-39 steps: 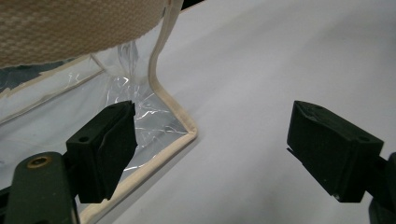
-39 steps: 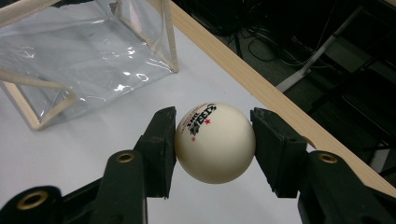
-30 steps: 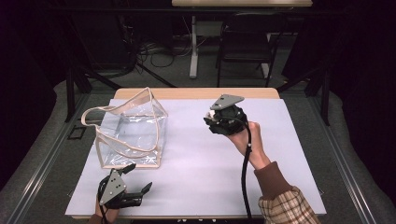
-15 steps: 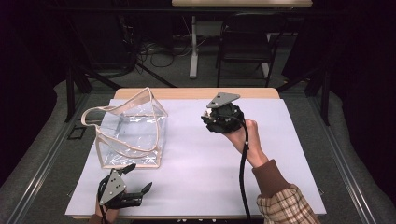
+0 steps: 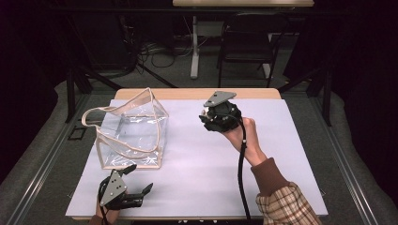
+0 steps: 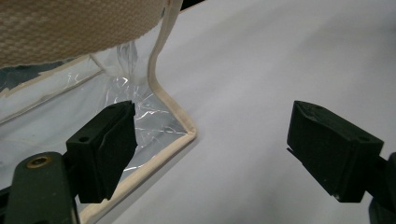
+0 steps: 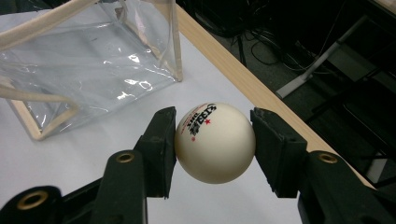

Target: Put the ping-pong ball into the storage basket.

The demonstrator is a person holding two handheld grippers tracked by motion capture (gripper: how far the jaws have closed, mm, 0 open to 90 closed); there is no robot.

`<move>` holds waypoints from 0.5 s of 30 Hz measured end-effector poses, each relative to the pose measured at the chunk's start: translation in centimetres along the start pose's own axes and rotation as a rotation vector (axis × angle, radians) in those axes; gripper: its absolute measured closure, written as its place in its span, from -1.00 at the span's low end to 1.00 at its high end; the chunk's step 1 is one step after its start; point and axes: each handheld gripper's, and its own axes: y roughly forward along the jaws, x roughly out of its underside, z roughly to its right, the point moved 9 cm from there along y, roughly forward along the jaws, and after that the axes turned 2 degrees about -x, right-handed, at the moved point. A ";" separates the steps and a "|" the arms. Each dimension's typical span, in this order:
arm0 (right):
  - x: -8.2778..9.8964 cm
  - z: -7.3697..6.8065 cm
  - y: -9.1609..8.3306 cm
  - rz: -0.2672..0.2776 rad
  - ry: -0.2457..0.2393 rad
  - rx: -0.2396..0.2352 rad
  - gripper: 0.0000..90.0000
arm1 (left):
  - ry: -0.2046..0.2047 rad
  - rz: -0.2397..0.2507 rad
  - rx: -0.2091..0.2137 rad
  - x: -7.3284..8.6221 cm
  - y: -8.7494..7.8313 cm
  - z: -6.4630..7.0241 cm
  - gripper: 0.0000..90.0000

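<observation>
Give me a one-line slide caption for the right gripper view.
Right gripper shut on a white table tennis ball, held above the table near a clear bag.

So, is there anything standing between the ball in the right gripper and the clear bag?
Nothing visible does. The right gripper holds the ball between its jaws, and bare white table separates it from the clear bag. The left gripper sits at the bag's near corner, away from that path.
</observation>
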 end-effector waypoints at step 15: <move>-0.9 -0.6 0.8 -0.015 -0.021 -0.003 0.14 | 0.000 -0.002 0.003 0.0 0.0 0.0 -0.64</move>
